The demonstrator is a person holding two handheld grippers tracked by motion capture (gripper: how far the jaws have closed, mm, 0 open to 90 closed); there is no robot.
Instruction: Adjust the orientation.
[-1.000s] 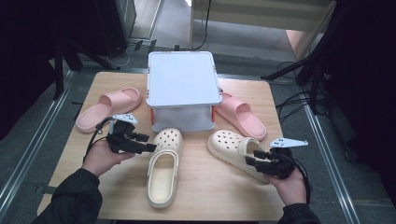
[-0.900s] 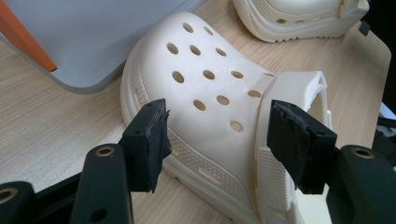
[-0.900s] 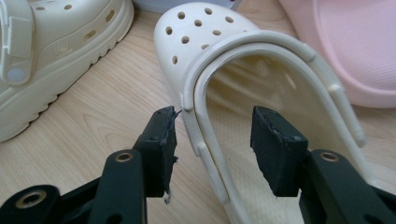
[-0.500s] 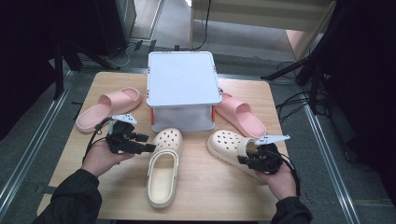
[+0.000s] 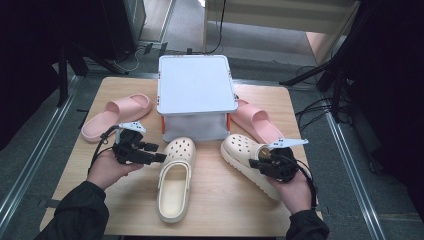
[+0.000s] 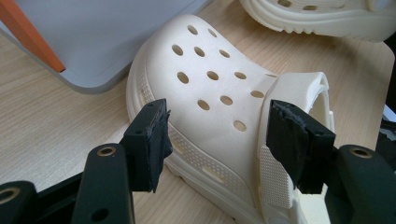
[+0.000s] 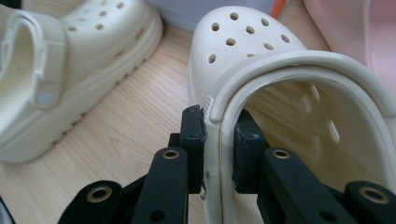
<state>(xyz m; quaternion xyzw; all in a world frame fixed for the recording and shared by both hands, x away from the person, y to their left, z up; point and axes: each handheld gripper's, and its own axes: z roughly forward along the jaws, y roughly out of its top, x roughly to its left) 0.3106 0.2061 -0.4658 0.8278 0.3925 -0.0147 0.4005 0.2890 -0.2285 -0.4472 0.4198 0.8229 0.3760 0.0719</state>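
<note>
Surface: light wooden table (image 5: 220, 190), grey floor around it.
Right clog (image 5: 245, 152): cream, perforated, frame centre-right.
Right gripper (image 7: 218, 135): just closing, pinching its side wall.
Left gripper (image 6: 217, 135): spread around left clog (image 6: 210, 93).

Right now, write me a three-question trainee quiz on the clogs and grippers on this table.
1. True or false: the right gripper has its jaws closed on the side wall of the right cream clog.
2. How many pink slides lie on the table? A) one B) two C) three
3. Fill in: the left gripper stands with open jaws around the left cream clog, without ______ it.

Key: 1 true, the wall sits pinched between both pads, the jaws having just been closing. 2 B, the left pink slide and the right pink slide flank the grey box. 3 gripping.
</note>
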